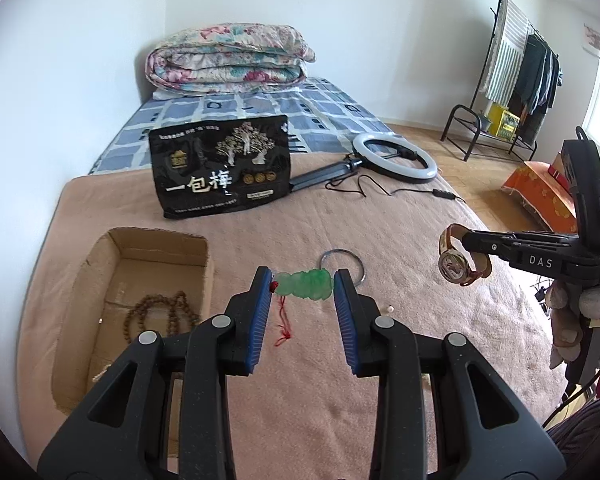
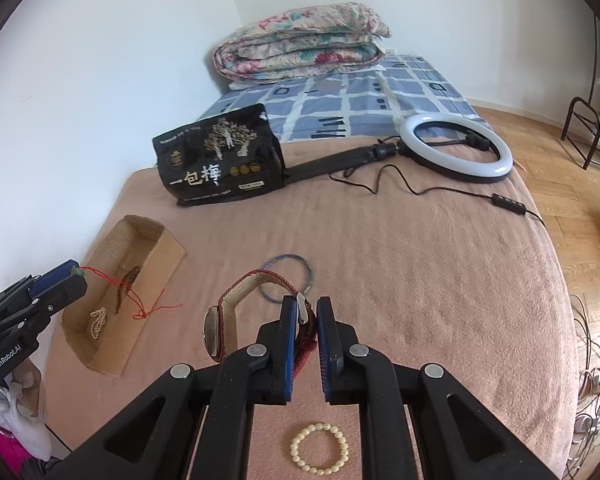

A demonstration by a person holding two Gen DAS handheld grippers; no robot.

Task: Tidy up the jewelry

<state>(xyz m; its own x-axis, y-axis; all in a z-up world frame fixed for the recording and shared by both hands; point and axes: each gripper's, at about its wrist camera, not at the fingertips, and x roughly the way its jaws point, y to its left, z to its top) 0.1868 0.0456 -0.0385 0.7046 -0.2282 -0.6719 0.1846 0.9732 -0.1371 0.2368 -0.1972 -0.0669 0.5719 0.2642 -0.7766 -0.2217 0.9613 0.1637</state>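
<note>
My left gripper is shut on a green jade pendant, held above the bed, with its red cord hanging down. It also shows in the right wrist view, over the cardboard box. My right gripper is shut on the strap of a wristwatch with a brown-red band; in the left wrist view the watch hangs from the gripper at the right. The box holds a brown bead necklace and a small pearl strand.
A thin blue-grey bangle lies on the pink blanket mid-bed. A pearl bracelet lies near the front edge. A black snack bag and a ring light with its cable lie farther back. A folded quilt sits at the bed's head.
</note>
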